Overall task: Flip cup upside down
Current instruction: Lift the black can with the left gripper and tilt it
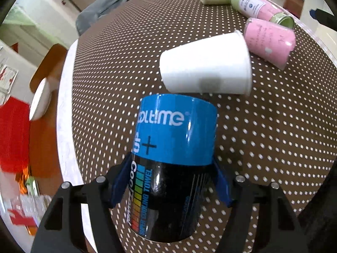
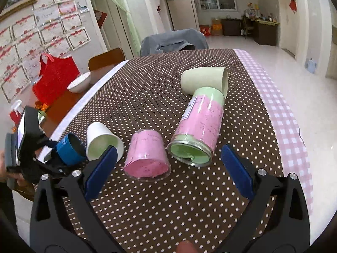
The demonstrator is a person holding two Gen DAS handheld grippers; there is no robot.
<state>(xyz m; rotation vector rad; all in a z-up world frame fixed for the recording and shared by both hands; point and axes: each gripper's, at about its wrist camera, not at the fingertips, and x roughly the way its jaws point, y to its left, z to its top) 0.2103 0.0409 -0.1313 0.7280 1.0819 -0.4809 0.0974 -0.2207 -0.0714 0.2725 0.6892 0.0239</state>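
Your left gripper (image 1: pixel 172 181) jaws clench the blue-black cup (image 1: pixel 174 147), probably mid-flip; your right gripper (image 2: pixel 168 175) hangs released at 6 o'clock.

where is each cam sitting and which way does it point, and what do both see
Left wrist: sits on the left gripper, looking along its fingers and down onto the dotted tablecloth; its blue pads clamp the blue and black canister, with the white cup on its side beyond.
Right wrist: sits on the right gripper, open, facing across the table into the room; a fingertip shows at the bottom edge.
Shared: the canister, white cup, pink container, pink and green can, pale green cup.
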